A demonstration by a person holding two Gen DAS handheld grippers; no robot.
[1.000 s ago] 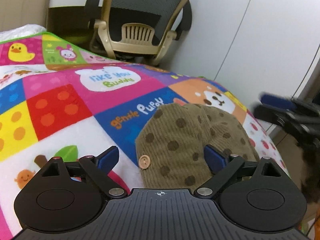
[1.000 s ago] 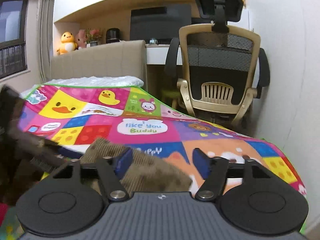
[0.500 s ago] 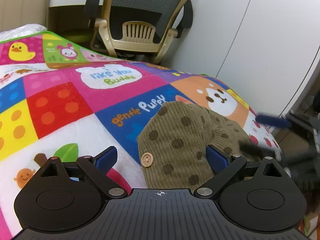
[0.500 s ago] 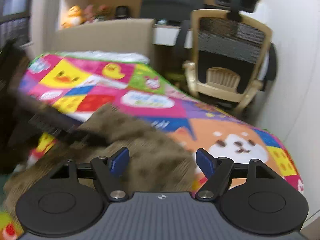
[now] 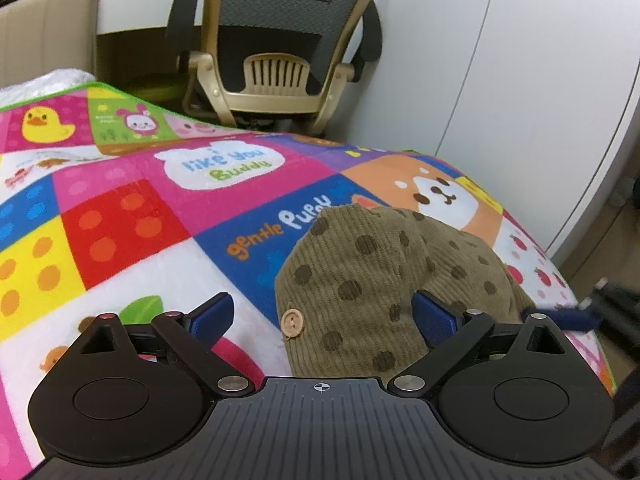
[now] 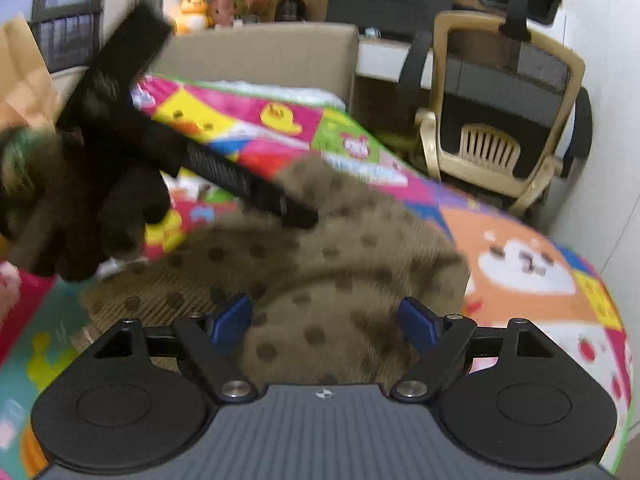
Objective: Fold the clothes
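Observation:
A crumpled olive corduroy garment with dark dots and a tan button lies on a colourful cartoon blanket near the bed's right corner. My left gripper hovers open over its near left edge, nothing between the blue pads. In the right wrist view the same garment spreads below my right gripper, which is open and empty above its near part. The left gripper's body, held by a gloved hand, reaches in from the left. One blue fingertip of the right gripper shows at the far right of the left wrist view.
A beige mesh office chair stands beyond the bed beside a white wall. A padded headboard and a desk with plush toys sit behind. The bed's edge drops off at the right.
My right gripper has dropped and tilted down over the garment, coming closer to it. The left gripper has shifted little. Both stayed open.

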